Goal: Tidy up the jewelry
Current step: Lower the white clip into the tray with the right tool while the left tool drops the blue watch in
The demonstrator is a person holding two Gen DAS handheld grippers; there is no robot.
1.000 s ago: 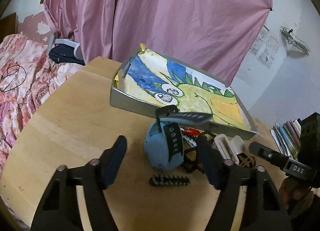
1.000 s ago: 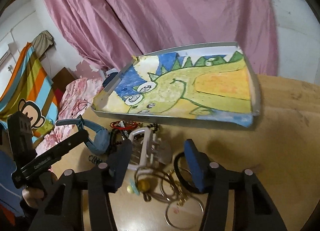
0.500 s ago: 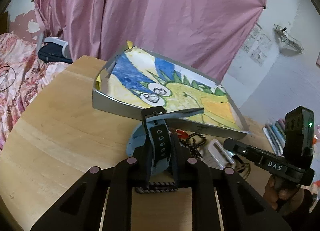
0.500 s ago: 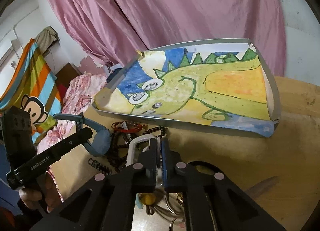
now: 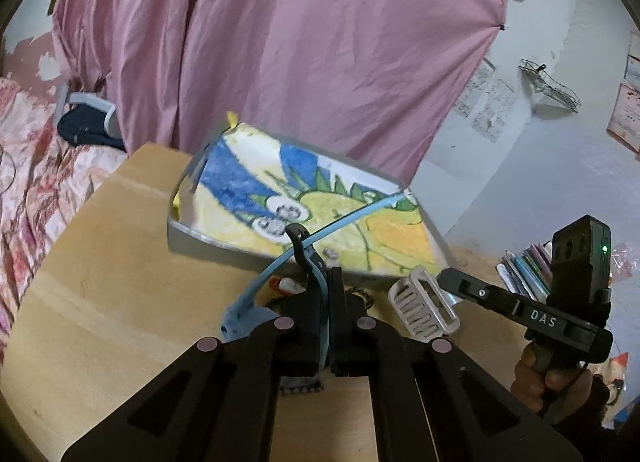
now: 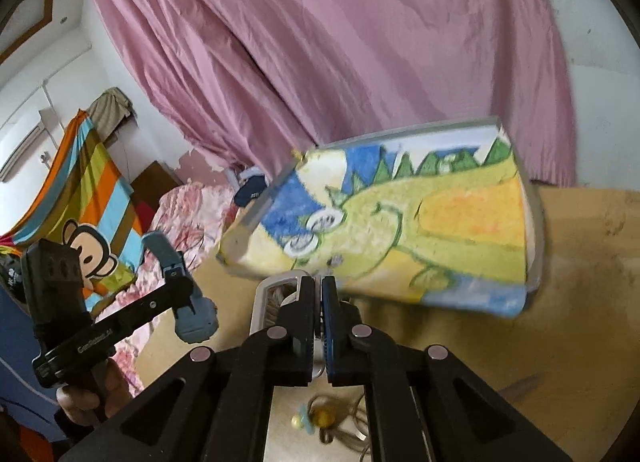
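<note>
My left gripper (image 5: 326, 286) is shut on a blue wristwatch (image 5: 244, 310), held above the wooden table (image 5: 100, 262); its strap arcs up to the right over the tray. In the right wrist view the same watch (image 6: 196, 318) hangs from the left gripper (image 6: 182, 288). My right gripper (image 6: 318, 290) is shut on a white comb-style hair clip (image 6: 274, 290), also lifted; from the left it appears as the clip (image 5: 424, 306) at the right gripper's tip (image 5: 444, 276). Just beyond both lies a grey tray (image 5: 208, 240) lined with a dinosaur drawing, its rim (image 6: 256, 210) tilted in the right wrist view.
A dark bead bracelet (image 5: 362, 294), a red piece (image 5: 280, 284) and a black toothed clip (image 5: 300, 384) lie under the left gripper. Rings and a yellow bead (image 6: 320, 418) lie below the right one. Books (image 5: 524, 266) stand right; a bed (image 5: 28, 166) lies left.
Both grippers went from open to shut, the left on the watch and the right on the hair clip. Both items have risen off the table toward the tray.
</note>
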